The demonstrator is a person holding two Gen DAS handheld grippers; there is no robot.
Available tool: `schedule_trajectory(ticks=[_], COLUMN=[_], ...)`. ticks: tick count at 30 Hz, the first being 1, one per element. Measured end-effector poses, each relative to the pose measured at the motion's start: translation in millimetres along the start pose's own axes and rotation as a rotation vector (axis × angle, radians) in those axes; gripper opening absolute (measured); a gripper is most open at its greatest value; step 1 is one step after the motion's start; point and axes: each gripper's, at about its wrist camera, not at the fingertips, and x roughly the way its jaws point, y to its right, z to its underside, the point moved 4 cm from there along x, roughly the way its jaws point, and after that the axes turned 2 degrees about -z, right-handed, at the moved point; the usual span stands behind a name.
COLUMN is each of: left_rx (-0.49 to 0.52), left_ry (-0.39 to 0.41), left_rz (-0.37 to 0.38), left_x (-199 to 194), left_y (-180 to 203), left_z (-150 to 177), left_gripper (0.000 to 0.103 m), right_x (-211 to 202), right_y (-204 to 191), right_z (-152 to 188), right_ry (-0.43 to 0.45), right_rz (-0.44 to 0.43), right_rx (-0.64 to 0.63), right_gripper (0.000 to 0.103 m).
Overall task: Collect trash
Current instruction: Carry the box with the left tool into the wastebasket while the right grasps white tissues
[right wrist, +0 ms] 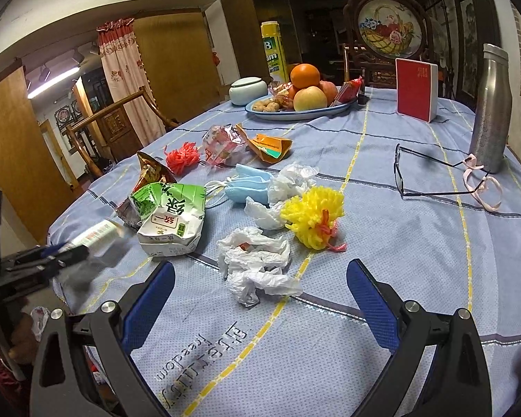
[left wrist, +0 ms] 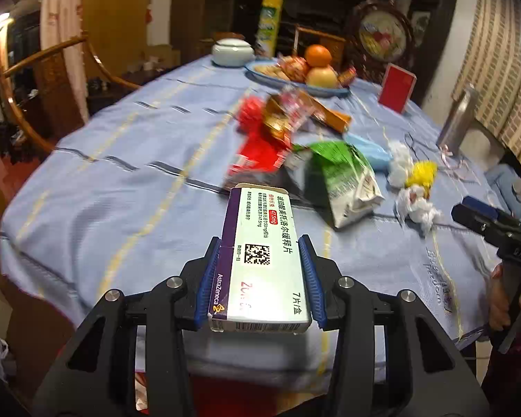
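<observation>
A white and purple medicine box is clamped between the blue pads of my left gripper, above the near edge of the blue tablecloth. In the right wrist view the same box shows blurred at the left in the left gripper. My right gripper stands open over the cloth, with crumpled white tissue lying just beyond its fingertips. Further out lie a green and white carton, a yellow pompom, blue face masks, a red pompom and snack wrappers.
A fruit plate sits at the far side with a white lidded jar and a yellow can. A red box, a steel bottle and glasses stand at the right. A wooden chair is at the left.
</observation>
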Motion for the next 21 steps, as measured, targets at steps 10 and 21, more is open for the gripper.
schedule_trajectory(ticks=[10, 21], left_rx=[-0.095, -0.163], left_ry=[0.065, 0.09], left_rz=[-0.091, -0.097], left_x=[-37.3, -56.2], left_y=[-51.8, -87.6], left_z=[10.7, 25.5], left_gripper=[0.045, 0.045], right_x=[0.1, 38.9], right_y=[-16.5, -10.7], right_z=[1.5, -5.6], right_ry=[-0.001, -0.158], right_rz=[0.031, 0.041], right_rx=[-0.093, -0.022], right_gripper=[0.097, 0.092])
